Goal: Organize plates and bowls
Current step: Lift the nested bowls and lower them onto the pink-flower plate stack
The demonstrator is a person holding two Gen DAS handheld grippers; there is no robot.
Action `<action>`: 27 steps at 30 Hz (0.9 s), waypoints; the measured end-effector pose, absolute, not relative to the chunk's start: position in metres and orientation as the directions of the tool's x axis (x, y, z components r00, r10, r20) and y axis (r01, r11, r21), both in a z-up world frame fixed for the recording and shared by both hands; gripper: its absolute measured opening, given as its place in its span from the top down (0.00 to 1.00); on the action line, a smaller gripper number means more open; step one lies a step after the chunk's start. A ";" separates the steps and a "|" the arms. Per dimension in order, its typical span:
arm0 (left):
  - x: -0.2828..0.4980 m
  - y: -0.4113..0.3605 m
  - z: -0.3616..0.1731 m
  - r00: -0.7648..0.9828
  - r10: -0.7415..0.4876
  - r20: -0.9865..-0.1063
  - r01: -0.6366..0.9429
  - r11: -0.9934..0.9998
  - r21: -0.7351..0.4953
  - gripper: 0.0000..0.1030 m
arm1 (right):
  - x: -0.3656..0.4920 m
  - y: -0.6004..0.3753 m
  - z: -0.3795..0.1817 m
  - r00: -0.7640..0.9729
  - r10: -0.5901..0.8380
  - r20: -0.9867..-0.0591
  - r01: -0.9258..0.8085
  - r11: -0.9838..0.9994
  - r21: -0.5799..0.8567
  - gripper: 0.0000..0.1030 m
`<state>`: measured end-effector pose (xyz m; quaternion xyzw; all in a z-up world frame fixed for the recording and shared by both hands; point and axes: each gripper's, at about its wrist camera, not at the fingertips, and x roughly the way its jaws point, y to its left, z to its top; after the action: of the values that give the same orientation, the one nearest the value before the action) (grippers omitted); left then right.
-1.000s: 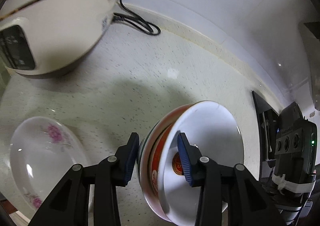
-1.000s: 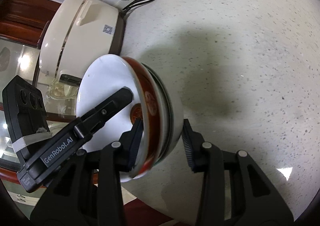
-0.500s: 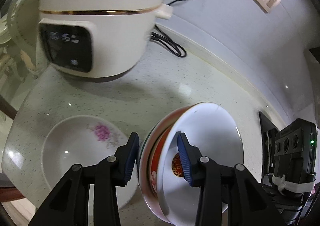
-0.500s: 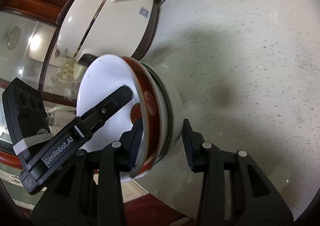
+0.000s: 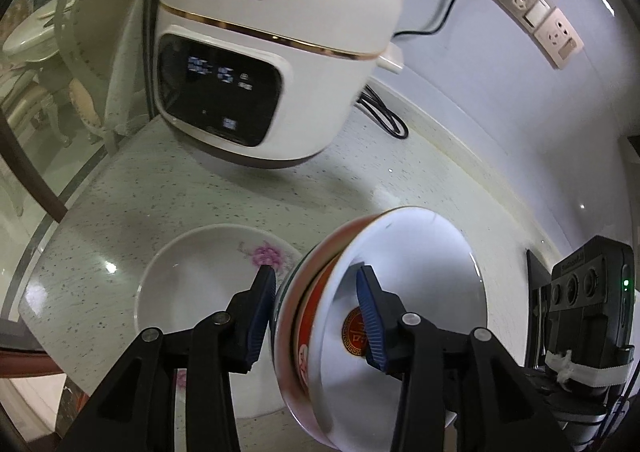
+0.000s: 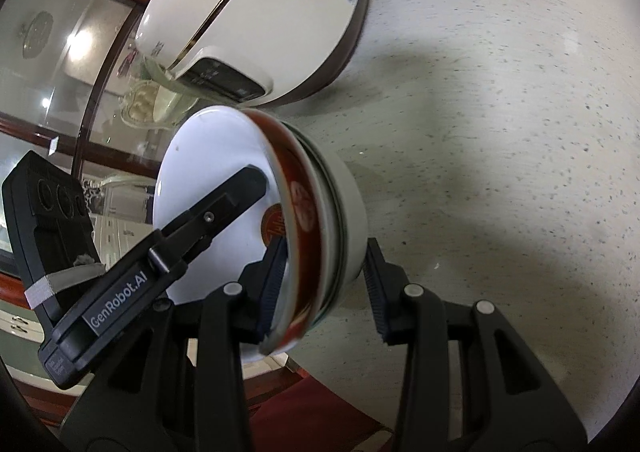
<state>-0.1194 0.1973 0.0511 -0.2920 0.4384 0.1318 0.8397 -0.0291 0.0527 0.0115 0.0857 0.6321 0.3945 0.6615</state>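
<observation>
While both grippers pinch same stack of bowls (image 5: 384,316), tilted on edge in air: left gripper (image 5: 316,316) closed across rim, one finger inside top bowl; right gripper (image 6: 324,284) closed across opposite rim likewise. Flowered plate (image 5: 200,284) lies just beyond left fingertips, on counter (image 5: 160,187). Judgement: level stack, lower both grippers together, release only once seated. Speckled pale stone counter; rice cooker (image 5: 272,63) ahead, cord to wall sockets (image 5: 520,3); glass panel to left.
</observation>
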 end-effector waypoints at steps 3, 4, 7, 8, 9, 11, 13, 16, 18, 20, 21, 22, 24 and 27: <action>-0.125 0.205 0.049 0.580 -0.028 -0.814 -0.498 0.779 -0.382 0.59 | -0.032 0.065 0.009 -0.126 0.621 -0.774 -0.426 0.670 0.607 0.58; -0.127 0.207 0.048 0.579 -0.025 -0.815 -0.506 0.773 -0.383 0.59 | -0.032 0.069 0.008 -0.132 0.619 -0.775 -0.429 0.669 0.607 0.58; -0.130 0.214 0.043 0.573 -0.017 -0.819 -0.528 0.757 -0.385 0.59 | -0.035 0.075 0.006 -0.150 0.612 -0.776 -0.436 0.664 0.608 0.58; -0.132 0.216 0.041 0.572 -0.015 -0.820 -0.534 0.752 -0.386 0.59 | -0.036 0.076 0.005 -0.157 0.609 -0.777 -0.440 0.662 0.607 0.58; -0.133 0.218 0.039 0.571 -0.013 -0.821 -0.541 0.746 -0.388 0.59 | -0.037 0.079 0.004 -0.162 0.606 -0.779 -0.444 0.660 0.606 0.58; -0.136 0.223 0.037 0.569 -0.011 -0.823 -0.552 0.737 -0.391 0.59 | -0.038 0.085 0.002 -0.172 0.599 -0.782 -0.453 0.656 0.603 0.58; -0.139 0.228 0.035 0.566 -0.005 -0.824 -0.565 0.726 -0.393 0.59 | -0.040 0.091 0.000 -0.184 0.594 -0.783 -0.462 0.652 0.602 0.58; -0.144 0.234 0.034 0.565 0.002 -0.825 -0.582 0.710 -0.396 0.59 | -0.042 0.102 -0.002 -0.196 0.586 -0.786 -0.472 0.646 0.600 0.58; -0.147 0.238 0.032 0.563 0.006 -0.826 -0.592 0.700 -0.399 0.59 | -0.044 0.107 -0.004 -0.206 0.580 -0.788 -0.478 0.643 0.598 0.58; -0.148 0.241 0.029 0.561 0.011 -0.828 -0.603 0.690 -0.400 0.59 | -0.045 0.113 -0.007 -0.215 0.574 -0.790 -0.487 0.638 0.596 0.58; -0.149 0.243 0.027 0.559 0.013 -0.829 -0.608 0.685 -0.400 0.58 | -0.046 0.115 -0.008 -0.219 0.571 -0.791 -0.489 0.637 0.596 0.58; -0.151 0.245 0.026 0.558 0.014 -0.830 -0.613 0.681 -0.400 0.58 | -0.046 0.118 -0.010 -0.226 0.567 -0.792 -0.492 0.636 0.595 0.58; -0.153 0.248 0.024 0.555 0.015 -0.832 -0.622 0.671 -0.403 0.58 | -0.047 0.123 -0.014 -0.231 0.560 -0.795 -0.496 0.635 0.592 0.58; -0.158 0.253 0.018 0.558 0.009 -0.830 -0.627 0.659 -0.415 0.58 | -0.048 0.128 -0.016 -0.229 0.550 -0.804 -0.505 0.639 0.580 0.58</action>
<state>-0.1577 0.2530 0.0183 -0.3626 0.4266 0.1975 0.8047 -0.0480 0.1278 -0.0158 0.0168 0.6587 0.4247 0.6208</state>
